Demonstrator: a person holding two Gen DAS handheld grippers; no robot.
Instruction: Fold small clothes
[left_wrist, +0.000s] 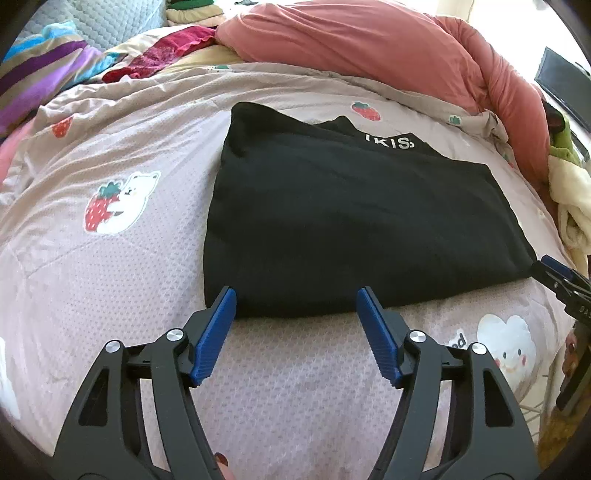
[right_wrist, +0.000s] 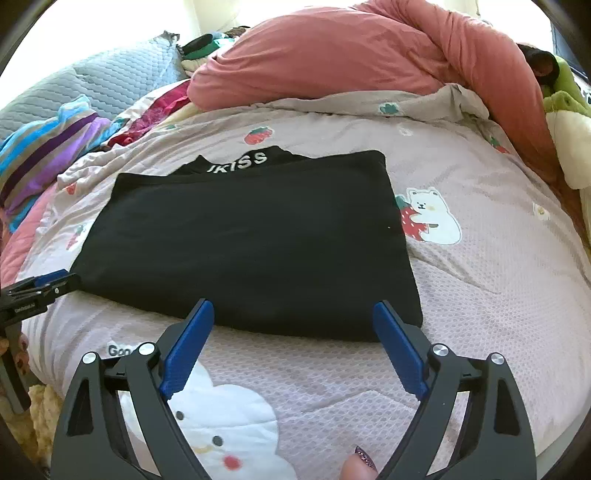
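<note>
The black garment (left_wrist: 332, 221) lies flat on the bed (left_wrist: 110, 258), folded over once with its lettered collar showing at the far edge. My left gripper (left_wrist: 295, 301) and right gripper (right_wrist: 293, 314) both hover at its near edge, fingers spread, pinching nothing. I judge one fold is done and I am between folds. Next I would need to pinch two corners on one side and carry them across to halve it. How many layers sit at that edge I cannot quite tell.
</note>
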